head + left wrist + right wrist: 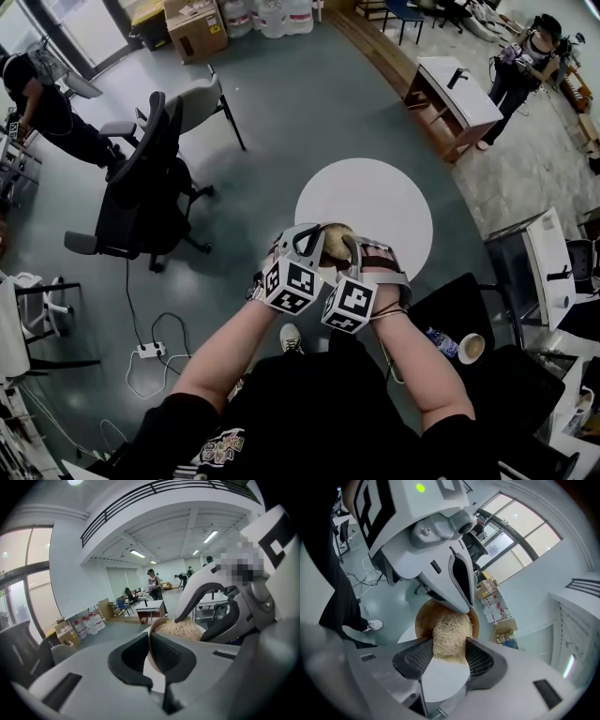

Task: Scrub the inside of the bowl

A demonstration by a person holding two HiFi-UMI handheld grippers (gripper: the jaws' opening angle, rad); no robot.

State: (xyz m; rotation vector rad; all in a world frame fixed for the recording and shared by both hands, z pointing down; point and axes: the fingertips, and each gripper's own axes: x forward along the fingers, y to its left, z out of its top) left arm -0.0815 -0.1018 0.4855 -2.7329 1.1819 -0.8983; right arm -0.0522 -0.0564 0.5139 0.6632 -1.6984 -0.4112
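A brown bowl (334, 234) is held in the air above the near edge of a round white table (380, 197). My left gripper (309, 242) is shut on its rim; in the left gripper view the thin bowl wall (151, 645) stands pinched between the jaws of my left gripper (150, 657). My right gripper (356, 251) is shut on a pale fibrous scrub pad (449, 633), which lies inside the bowl (423, 619) against its wall. The pad (178, 629) also shows past the rim in the left gripper view. My right gripper (448, 658) grips the pad's near end.
Black office chairs (141, 192) stand on the grey floor to the left, with a white power strip (150, 351) and cables near them. A water bottle (439, 342) and a cup (471, 348) are at the lower right. A desk (455, 94) and people are farther off.
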